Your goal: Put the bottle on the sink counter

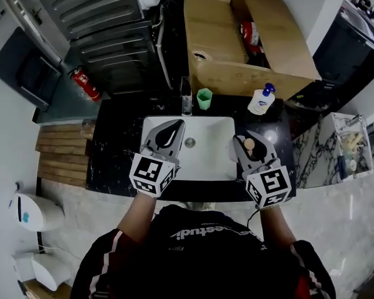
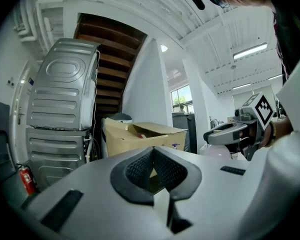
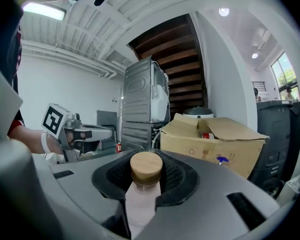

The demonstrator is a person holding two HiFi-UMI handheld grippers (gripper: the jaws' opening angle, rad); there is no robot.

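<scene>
A pale pink bottle with a round wooden cap [image 3: 146,167] stands upright between the jaws of my right gripper [image 3: 146,176], which is shut on its neck. In the head view the bottle's cap [image 1: 249,144] shows inside the right gripper [image 1: 247,138], which hovers over the right edge of the white sink basin [image 1: 206,167]. The black sink counter [image 1: 115,151] surrounds the basin. My left gripper [image 1: 176,126] hangs over the basin's left part, shut with nothing in it. Its pads [image 2: 140,168] meet at the tips.
At the back of the counter stand a green cup [image 1: 204,98], a clear glass [image 1: 186,103] and a white pump bottle with a blue top [image 1: 260,100]. An open cardboard box [image 1: 224,48] sits behind. A metal appliance [image 1: 93,17] and a fire extinguisher [image 1: 86,84] are at the far left.
</scene>
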